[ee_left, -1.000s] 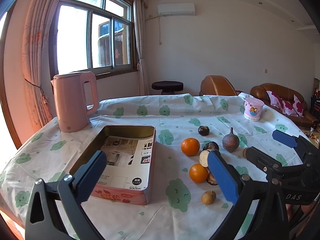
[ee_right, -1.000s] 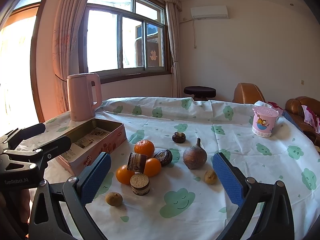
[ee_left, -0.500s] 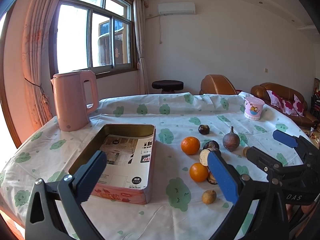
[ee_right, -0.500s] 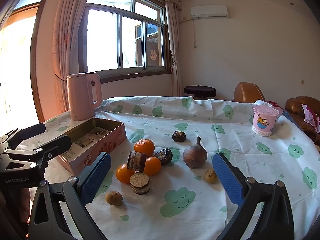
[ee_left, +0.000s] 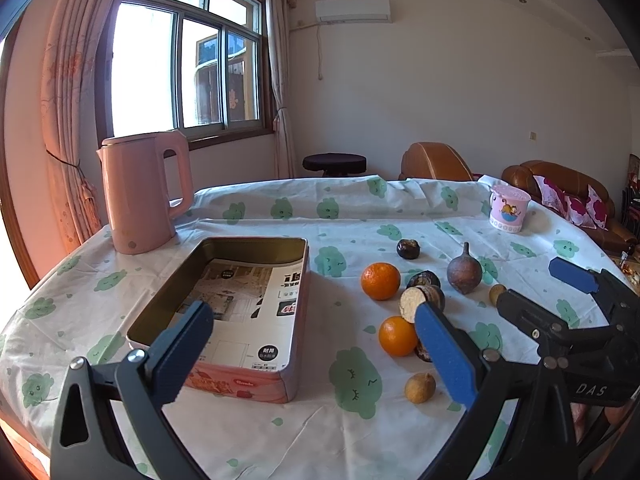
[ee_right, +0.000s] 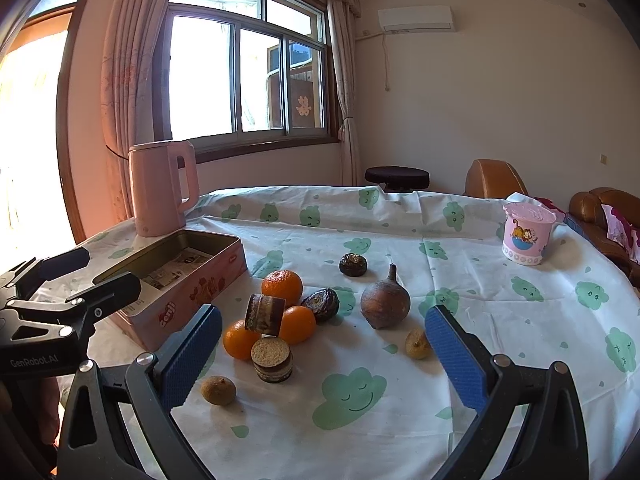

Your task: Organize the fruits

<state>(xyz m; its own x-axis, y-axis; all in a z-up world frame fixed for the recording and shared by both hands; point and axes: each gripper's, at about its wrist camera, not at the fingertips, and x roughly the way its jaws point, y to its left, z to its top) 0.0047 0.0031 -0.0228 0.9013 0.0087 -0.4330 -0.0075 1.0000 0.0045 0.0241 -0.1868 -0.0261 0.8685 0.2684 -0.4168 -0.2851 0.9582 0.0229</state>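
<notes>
A pink tin box [ee_left: 224, 380] [ee_right: 188, 296] with a printed sheet inside stands open on the table. To its right lie three oranges [ee_right: 282, 287], a brown pointed fruit [ee_right: 385, 305], dark wrinkled fruits [ee_right: 353, 265], cut brown cylinders [ee_right: 272, 360] and small tan round fruits [ee_right: 218, 390]. In the left wrist view the oranges [ee_left: 380, 281] lie right of the box. My left gripper [ee_left: 314, 354] is open and empty above the table's near edge. My right gripper [ee_right: 322, 362] is open and empty, hovering short of the fruit group.
A pink kettle [ee_left: 140, 192] stands behind the box at the back left. A pink cartoon cup [ee_right: 527, 234] stands at the back right. The table has a white cloth [ee_right: 500, 320] with green cloud prints. Sofas and a stool are beyond.
</notes>
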